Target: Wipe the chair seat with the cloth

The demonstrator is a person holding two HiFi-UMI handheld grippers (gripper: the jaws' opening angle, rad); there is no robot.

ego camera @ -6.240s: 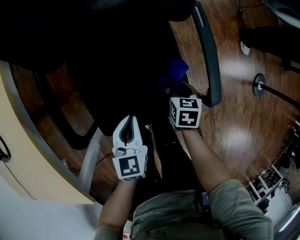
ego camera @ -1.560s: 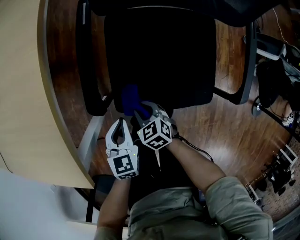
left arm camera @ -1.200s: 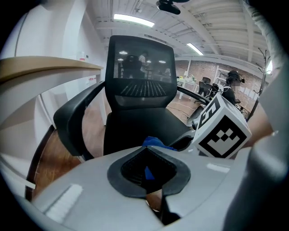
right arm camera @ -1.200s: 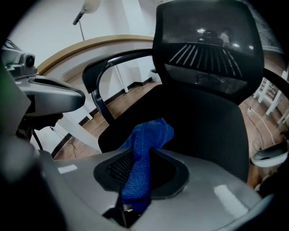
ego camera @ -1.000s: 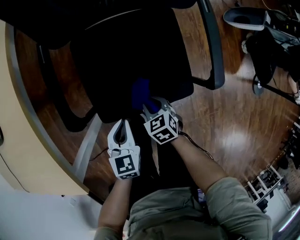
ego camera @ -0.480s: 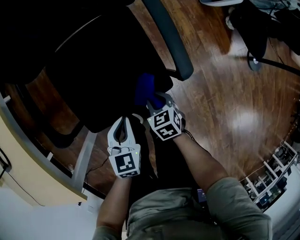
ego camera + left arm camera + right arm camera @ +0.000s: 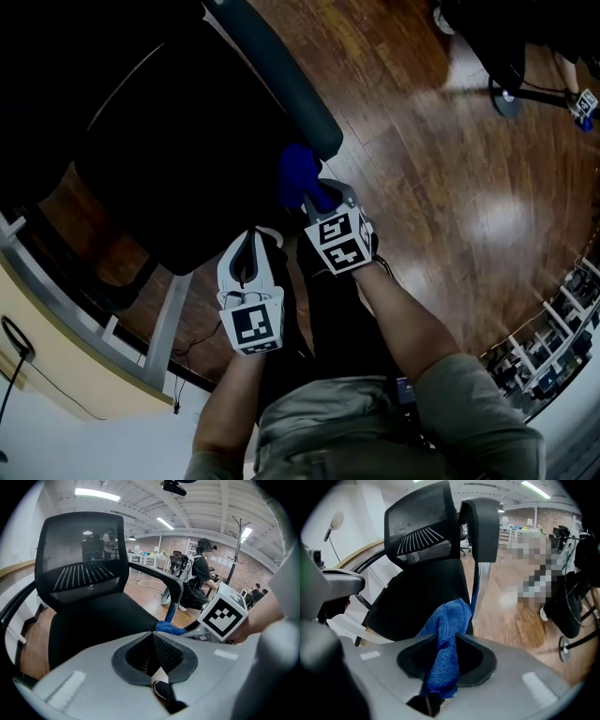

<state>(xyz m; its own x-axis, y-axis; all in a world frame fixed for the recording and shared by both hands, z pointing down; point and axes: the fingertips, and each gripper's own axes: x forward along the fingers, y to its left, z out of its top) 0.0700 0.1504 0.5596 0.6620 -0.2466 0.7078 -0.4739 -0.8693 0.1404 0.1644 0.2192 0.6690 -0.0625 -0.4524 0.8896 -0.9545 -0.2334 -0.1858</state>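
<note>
The black office chair seat (image 7: 169,159) fills the upper left of the head view, with its right armrest (image 7: 281,84) running diagonally. A blue cloth (image 7: 298,173) lies at the seat's near corner, just below the armrest's end. My right gripper (image 7: 314,195) is shut on it, and the cloth (image 7: 445,653) runs up between the jaws and over the seat (image 7: 422,597) edge. My left gripper (image 7: 251,242) hovers beside it, near the seat's front edge, shut and empty (image 7: 152,637). From there the seat (image 7: 98,620) and the cloth (image 7: 169,628) show ahead.
A curved beige desk edge (image 7: 56,375) with a grey leg (image 7: 164,328) runs along the lower left. Wooden floor (image 7: 441,187) spreads to the right, with a stand's base (image 7: 506,98) on it. Shelving (image 7: 548,352) is at the far right. A person (image 7: 202,573) stands in the background.
The view has swung, so the chair sits further up and left. My right gripper with the cloth has shifted along the seat's front edge to the corner by the armrest. The left gripper barely moved.
</note>
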